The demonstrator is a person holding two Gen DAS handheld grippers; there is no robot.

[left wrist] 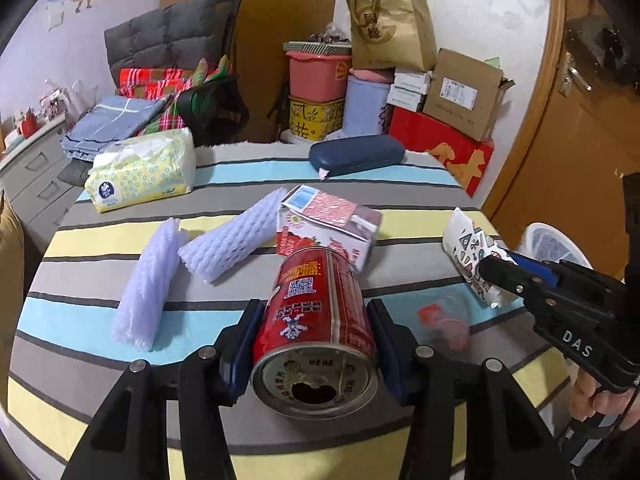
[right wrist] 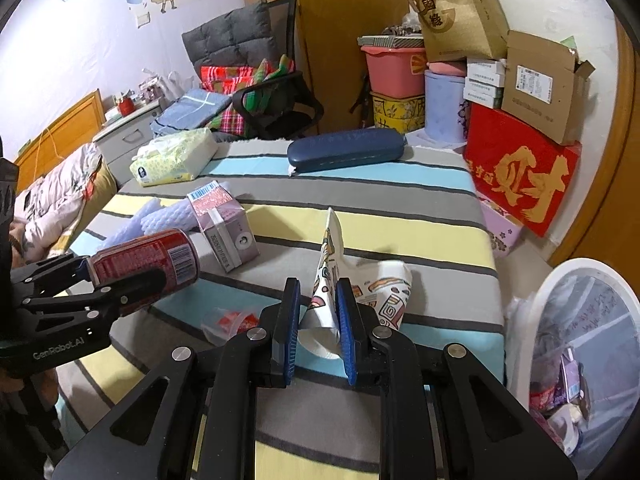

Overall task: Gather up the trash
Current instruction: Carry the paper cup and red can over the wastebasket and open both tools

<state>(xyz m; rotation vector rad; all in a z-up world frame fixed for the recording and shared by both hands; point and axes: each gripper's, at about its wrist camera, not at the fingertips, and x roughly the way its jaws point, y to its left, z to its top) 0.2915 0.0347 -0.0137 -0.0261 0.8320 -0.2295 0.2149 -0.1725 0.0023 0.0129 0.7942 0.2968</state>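
Striped cloth [left wrist: 100, 248] in grey, yellow and pale blue bands covers the table and fills the middle of both views; stacked boxes sit in the upper right of each frame. Left gripper [left wrist: 316, 344], bottom centre of the left wrist view, has its blue pads pressed against both sides of a red can [left wrist: 316, 312], opened top toward the camera; can appears lifted off the cloth in the right wrist view. Right gripper [right wrist: 318, 320], bottom centre of its view, is closed narrowly on a flattened patterned paper cup [right wrist: 332, 272]. Milk carton [left wrist: 328, 228] lies just above the can in the left view, two white foam nets [left wrist: 228, 236] to its left. Small clear wrapper [left wrist: 444, 320] with red print lies lower right. White trash bin [right wrist: 560, 304], lined and part-filled, occupies the right view's lower right.
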